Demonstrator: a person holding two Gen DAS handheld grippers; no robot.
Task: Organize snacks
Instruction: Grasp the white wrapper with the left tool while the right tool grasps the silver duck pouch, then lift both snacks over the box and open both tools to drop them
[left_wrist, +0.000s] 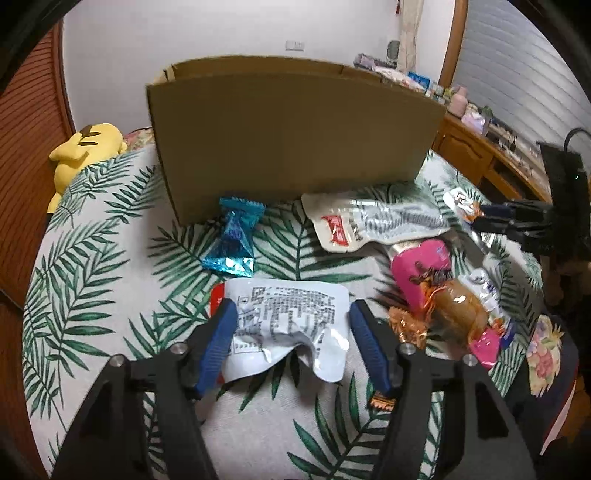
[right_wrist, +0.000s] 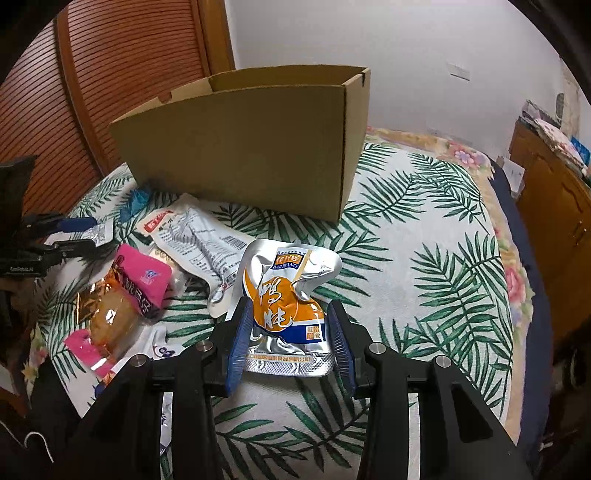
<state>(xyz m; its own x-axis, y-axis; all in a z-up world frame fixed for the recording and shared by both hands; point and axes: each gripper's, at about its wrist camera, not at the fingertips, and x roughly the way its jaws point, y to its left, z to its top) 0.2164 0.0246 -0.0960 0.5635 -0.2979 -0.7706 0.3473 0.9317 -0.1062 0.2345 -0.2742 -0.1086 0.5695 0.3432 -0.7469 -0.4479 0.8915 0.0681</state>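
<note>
— Where does the left wrist view look from?
— Low over the bed (left_wrist: 92, 240), angled down, facing the cardboard box (left_wrist: 291, 140) close ahead.
— And the right?
— Same tilt, further right, seeing the box's (right_wrist: 240, 147) right corner. Both share the box and the snack pile (right_wrist: 122, 295).

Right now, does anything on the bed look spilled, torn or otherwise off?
Nothing is spilled or torn. The silver and orange pouch in the right gripper is pinched and buckled, and the white packet between the left gripper fingers is crumpled. The other snacks lie loose in front of the cardboard box.
</note>
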